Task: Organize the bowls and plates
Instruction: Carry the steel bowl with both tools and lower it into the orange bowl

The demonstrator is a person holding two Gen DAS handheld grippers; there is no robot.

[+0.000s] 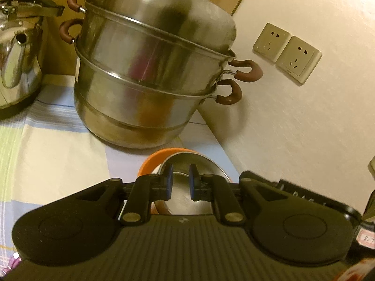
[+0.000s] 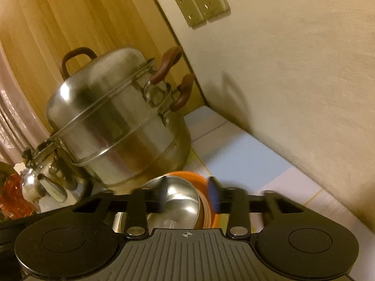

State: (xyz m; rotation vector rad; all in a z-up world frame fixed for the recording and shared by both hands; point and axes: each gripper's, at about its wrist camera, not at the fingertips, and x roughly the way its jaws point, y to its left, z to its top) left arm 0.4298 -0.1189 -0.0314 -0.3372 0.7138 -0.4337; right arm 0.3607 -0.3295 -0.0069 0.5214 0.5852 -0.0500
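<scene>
Kettle spout [image 1: 20, 38] facing left tool [image 1: 180, 182]

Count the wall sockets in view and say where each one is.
2. Both are on the wall right of the steamer pot, side by side and touching: the left socket, the right socket. More may lie outside the frame.

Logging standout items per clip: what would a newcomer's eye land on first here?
The tall stainless steamer pot with brown handles dominates, standing on the checked cloth near the wall corner. In front of it, close to both grippers, a steel bowl sits in an orange bowl. A shiny kettle stands at the left, and twin wall sockets on the right.
</scene>
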